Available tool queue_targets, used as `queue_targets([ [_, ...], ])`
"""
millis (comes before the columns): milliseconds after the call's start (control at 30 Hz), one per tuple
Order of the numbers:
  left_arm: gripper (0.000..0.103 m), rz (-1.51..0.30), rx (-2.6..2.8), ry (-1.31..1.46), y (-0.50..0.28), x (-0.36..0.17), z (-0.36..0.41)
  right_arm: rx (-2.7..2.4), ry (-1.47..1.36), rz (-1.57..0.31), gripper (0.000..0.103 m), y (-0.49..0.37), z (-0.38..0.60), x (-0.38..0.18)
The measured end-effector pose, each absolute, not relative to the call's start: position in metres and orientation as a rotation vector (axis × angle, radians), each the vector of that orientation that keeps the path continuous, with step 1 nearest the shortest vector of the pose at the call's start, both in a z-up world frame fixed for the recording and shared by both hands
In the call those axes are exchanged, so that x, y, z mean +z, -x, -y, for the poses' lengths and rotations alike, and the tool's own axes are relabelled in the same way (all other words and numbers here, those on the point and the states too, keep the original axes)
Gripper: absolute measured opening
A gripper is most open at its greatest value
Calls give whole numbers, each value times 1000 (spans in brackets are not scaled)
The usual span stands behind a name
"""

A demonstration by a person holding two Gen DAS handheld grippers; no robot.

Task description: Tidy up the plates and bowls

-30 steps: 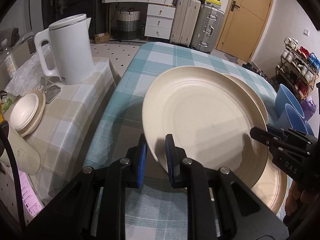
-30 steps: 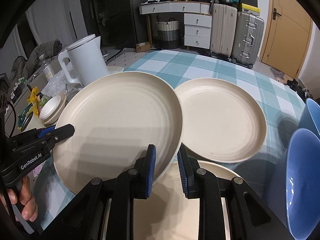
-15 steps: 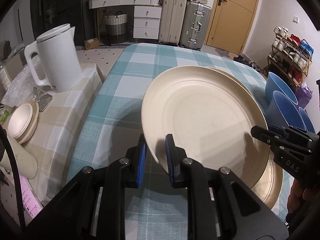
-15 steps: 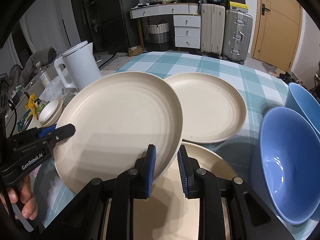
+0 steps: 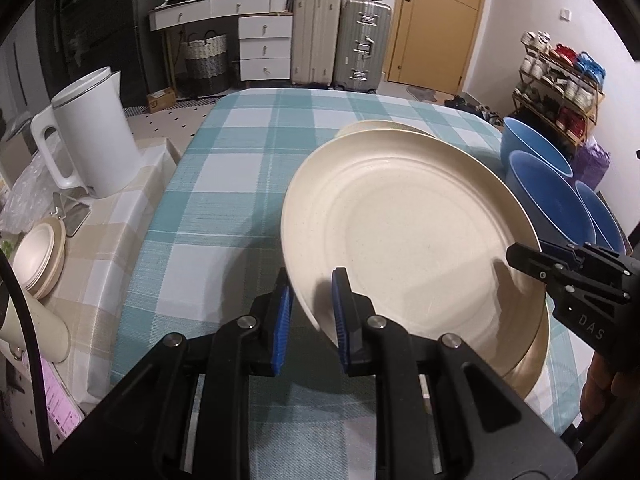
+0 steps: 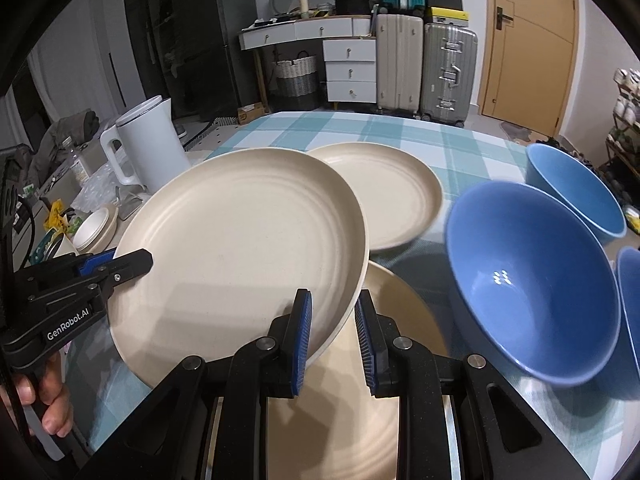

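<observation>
Left wrist view: both grippers, left (image 5: 308, 312) and right (image 6: 333, 330), clamp opposite rims of one plate (image 5: 404, 232), blue bowls (image 6: 532, 300) right of it.

A table with a blue and white checked cloth (image 6: 472, 136) holds two cream plates: a far one (image 6: 396, 196) and a near one (image 6: 404, 304). Three blue bowls sit on its right side: one near (image 6: 528, 296), one far (image 6: 576, 192), one at the right edge (image 6: 630, 280).

Matt speckled plate (image 5: 408, 236), woven tablecloth (image 5: 224, 200)
</observation>
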State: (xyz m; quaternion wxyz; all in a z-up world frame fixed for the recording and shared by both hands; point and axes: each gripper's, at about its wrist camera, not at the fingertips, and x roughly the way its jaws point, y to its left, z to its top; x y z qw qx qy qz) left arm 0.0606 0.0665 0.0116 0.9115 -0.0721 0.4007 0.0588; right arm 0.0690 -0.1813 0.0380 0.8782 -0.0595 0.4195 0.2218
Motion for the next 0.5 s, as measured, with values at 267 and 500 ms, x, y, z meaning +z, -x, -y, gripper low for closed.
queue_targets([
  [267,18,-855,80,110,-64,5,-45,417,117,-854,24,-50,202,39],
  [500,18,-875,36,79,-66,1,-34,385,104,-849,25,-34,215,36],
])
